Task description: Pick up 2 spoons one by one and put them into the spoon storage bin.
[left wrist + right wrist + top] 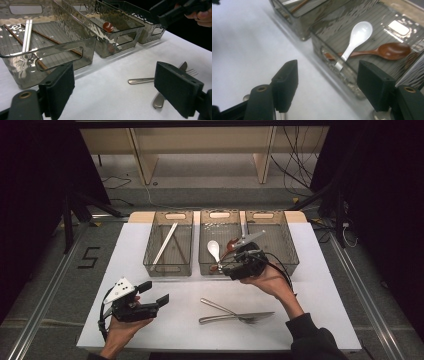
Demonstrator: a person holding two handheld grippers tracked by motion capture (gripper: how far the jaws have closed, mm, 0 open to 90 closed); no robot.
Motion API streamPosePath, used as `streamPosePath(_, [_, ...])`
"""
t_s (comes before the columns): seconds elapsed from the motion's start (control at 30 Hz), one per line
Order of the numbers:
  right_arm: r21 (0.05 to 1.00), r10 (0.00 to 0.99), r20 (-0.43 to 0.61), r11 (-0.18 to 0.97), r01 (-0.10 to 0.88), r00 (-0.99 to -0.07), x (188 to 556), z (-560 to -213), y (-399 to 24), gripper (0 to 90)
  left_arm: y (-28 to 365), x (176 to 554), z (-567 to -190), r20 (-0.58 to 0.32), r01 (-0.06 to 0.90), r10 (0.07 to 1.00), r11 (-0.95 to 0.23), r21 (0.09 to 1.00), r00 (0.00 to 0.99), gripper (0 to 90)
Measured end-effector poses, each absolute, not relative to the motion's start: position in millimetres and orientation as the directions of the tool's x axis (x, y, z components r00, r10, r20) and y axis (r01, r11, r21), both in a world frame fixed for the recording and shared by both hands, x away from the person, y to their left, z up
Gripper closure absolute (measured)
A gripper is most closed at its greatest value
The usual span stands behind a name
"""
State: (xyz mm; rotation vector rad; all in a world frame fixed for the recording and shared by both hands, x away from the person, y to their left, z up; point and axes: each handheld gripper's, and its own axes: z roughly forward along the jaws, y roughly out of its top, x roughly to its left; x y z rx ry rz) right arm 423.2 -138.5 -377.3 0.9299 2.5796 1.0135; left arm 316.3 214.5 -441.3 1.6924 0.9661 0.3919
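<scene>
Reading for writing first: finds a single mark, a black taped "5" (89, 257) on the grey floor left of the white-covered table (190, 332); no brand or label legible on the bins or tools.

Edges next: sees three smoky clear plastic bins set side by side along the far half of the table, walls near one another. Left bin (167, 270) holding a pale pair of chopsticks (27, 35) and brown wooden ones (50, 40), all lying lengthwise. Right bin (295, 261) just beyond the right hand. Open white surface in front of the bins, broken only by a steel fork (250, 318) and a second steel piece (217, 306), crossed near the front edge.

Then the brown wooden spoon (387, 51): lies flat inside the middle bin (206, 269), long axis slanting along the bin, bowl toward the far right, handle toward the near wall. Crossed at the handle by a white ceramic spoon (358, 37), bowl also pointing away.

Right gripper (332, 87): held at the near right corner of the middle bin, jaws spread wide, nothing between them. Left gripper (154, 292): low over the front left of the table, well apart from the bins, jaws likewise spread and empty.
</scene>
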Motion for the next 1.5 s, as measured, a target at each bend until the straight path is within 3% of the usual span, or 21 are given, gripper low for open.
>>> streamPosePath(1.5, [0.583,0.535,0.027,0.678,0.448,-0.845,365.8,-421.9,-146.9,29.6,216.4,319.0,-441.2,-0.216,0.403,0.763,-0.063,0.913,0.610,16.2])
